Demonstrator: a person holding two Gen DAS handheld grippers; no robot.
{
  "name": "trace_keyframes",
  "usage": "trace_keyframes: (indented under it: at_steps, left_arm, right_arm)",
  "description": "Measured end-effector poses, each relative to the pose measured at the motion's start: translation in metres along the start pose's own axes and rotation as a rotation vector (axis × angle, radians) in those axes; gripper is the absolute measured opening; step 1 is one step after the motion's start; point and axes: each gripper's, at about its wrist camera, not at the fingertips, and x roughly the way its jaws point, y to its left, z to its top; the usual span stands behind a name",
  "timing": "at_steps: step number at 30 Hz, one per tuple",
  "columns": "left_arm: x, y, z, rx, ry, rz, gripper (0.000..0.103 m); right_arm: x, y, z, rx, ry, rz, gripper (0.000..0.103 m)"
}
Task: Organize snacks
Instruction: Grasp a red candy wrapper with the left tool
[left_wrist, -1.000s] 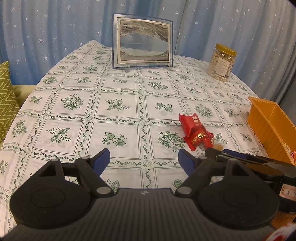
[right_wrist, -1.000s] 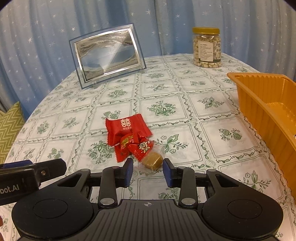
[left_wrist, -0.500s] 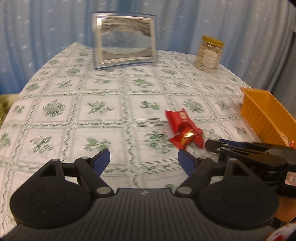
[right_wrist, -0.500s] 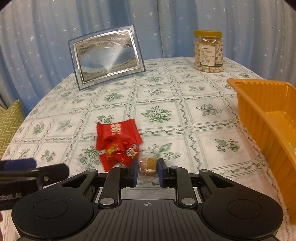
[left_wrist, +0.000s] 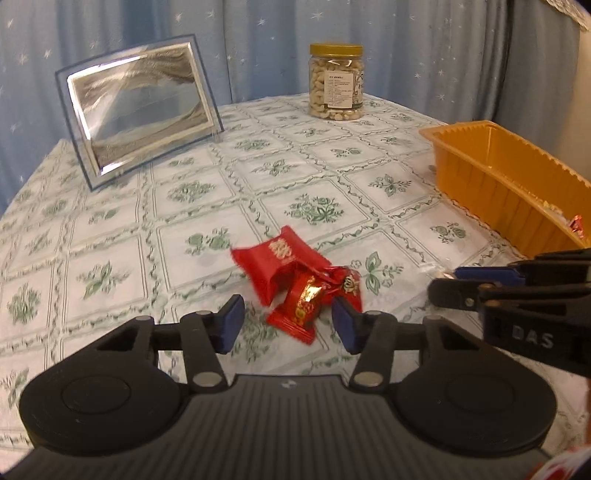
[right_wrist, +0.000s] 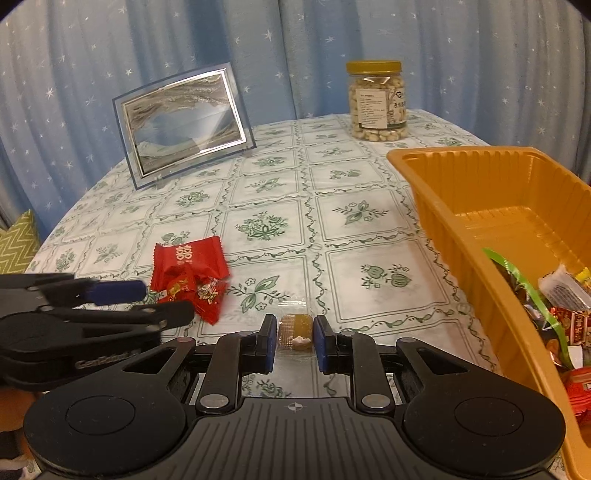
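Right claw is clenched on the clear-wrapped brown candy low over the desk; left claw is closing around the red packets, seemingly not gripping yet. Lift gently, tray next.

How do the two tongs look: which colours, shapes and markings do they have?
Both the left tongs and the right tongs are black plastic with blue pads, round discs at the base and a ribbed middle plate. White lettering marks their sides, partly readable.

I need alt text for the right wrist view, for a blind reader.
The right gripper is shut on a clear-wrapped brown candy above a floral tablecloth. An orange tray of snacks stands right; red snack packets lie left.
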Motion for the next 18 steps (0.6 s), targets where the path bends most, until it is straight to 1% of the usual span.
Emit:
trace_keyframes:
  at_steps: [6, 9, 10, 14, 18]
  left_arm:
    - [0.008, -0.003, 0.002, 0.003, 0.008, -0.016, 0.030]
    - [0.005, -0.006, 0.002, -0.010, 0.019, -0.017, 0.026]
    - [0.003, -0.006, 0.002, -0.023, 0.027, -0.019, 0.021]
    - [-0.012, -0.012, -0.005, -0.092, 0.059, -0.019, 0.020]
    - [-0.032, -0.025, -0.017, -0.103, 0.091, -0.015, 0.020]
  right_arm:
    - [-0.002, -0.003, -0.001, 0.000, 0.004, 0.007, 0.022]
    - [-0.004, -0.003, -0.002, -0.001, 0.006, 0.006, 0.022]
    - [-0.005, -0.003, -0.002, -0.001, 0.005, 0.006, 0.022]
    - [-0.013, -0.004, -0.005, 0.005, 0.006, 0.009, 0.022]
    - [-0.024, -0.008, -0.012, 0.013, 0.012, 0.012, 0.022]
